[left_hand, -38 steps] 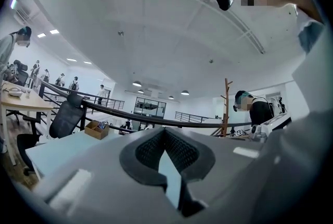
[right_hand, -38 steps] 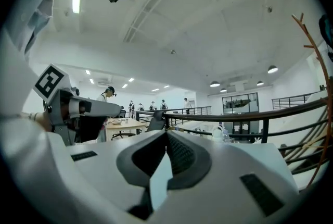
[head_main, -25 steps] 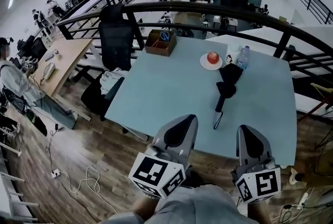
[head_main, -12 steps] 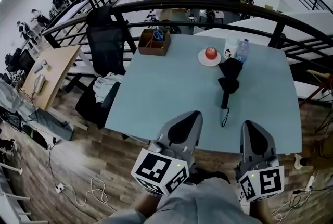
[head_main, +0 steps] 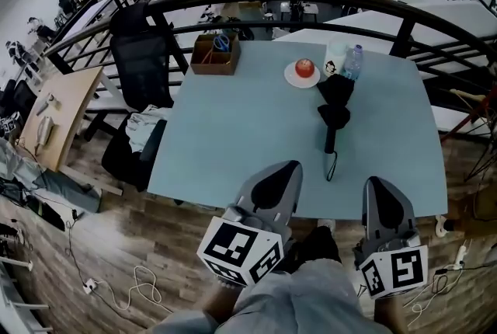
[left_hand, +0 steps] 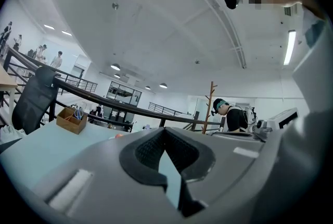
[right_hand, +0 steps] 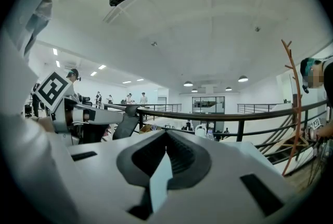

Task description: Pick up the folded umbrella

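one umbrella (head_main: 334,103), one bottle (head_main: 353,62), one chair (head_main: 140,64)

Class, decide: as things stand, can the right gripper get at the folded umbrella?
Probably yes. Only bare table lies between the right gripper and the folded umbrella, ahead, slightly to its left. Its jaws are shut, so they must open first.

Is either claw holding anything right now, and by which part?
Nothing is held. The left claw and right claw are both shut and empty; the folded umbrella lies untouched on the table.
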Demonstrator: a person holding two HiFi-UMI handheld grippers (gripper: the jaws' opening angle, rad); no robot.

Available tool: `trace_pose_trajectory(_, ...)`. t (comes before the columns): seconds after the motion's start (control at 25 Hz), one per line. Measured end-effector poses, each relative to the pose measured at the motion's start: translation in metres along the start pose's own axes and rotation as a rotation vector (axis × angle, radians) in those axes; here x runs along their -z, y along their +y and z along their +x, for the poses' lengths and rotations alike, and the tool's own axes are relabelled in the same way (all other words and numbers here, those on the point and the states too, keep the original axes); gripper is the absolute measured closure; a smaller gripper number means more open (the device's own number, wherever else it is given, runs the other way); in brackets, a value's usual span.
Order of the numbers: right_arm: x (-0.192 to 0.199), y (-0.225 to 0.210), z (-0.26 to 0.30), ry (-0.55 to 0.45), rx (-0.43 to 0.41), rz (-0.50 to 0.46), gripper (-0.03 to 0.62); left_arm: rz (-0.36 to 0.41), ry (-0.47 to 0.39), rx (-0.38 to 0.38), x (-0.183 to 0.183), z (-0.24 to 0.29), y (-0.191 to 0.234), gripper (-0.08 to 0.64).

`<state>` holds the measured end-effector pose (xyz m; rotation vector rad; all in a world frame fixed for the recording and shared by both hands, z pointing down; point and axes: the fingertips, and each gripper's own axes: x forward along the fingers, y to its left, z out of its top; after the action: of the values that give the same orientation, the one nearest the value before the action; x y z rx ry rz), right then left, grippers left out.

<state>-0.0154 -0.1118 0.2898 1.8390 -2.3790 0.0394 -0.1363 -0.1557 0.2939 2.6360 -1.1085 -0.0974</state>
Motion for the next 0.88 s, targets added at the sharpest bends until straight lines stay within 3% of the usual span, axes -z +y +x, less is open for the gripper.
trace_pose_trajectory(0.4, 0.005, -0.028, 0.024, -0.008, -0.025, 0.013, 0.592, 0.014, 0.032, -0.020, 0.006, 0.035, 0.006, 0.555)
trace_pose_trajectory(0.88, 0.006, -0.092, 0.064, -0.005, -0.054, 0.038, 0.592, 0.013, 0.111, -0.055, 0.019, 0.115, 0.008, 0.554)
